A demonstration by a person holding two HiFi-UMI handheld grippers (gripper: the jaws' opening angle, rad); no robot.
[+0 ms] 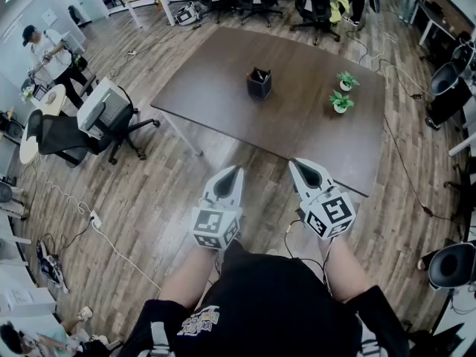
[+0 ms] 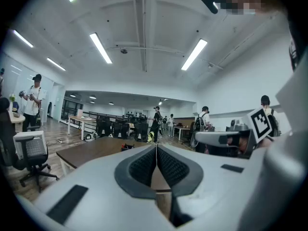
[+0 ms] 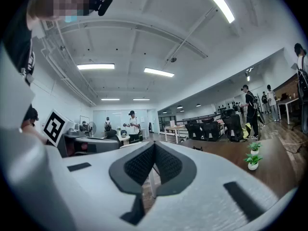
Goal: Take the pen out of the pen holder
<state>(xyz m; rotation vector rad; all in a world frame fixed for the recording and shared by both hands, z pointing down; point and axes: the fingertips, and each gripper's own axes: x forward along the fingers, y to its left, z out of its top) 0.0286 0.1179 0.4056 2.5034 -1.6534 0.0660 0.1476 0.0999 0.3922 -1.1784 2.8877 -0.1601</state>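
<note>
Head view | boxy black pen holder (image 1: 259, 85) | left gripper (image 1: 238, 170), right gripper (image 1: 294, 163): fingers (image 2: 142, 167) together

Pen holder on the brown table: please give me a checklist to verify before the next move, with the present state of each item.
1. Pen holder upright on the table: ok.
2. Pen inside it: cannot tell; thin items stick out of it, too small to name.
3. Left gripper empty: ok. Jaws open for a grasp: not ok, they are together.
4. Right gripper: the same, empty but shut.
5. Grippers at the holder: not ok; both are short of the table's near edge.
6. Room around the holder: ok; the two potted plants stand apart, to its right.
</note>
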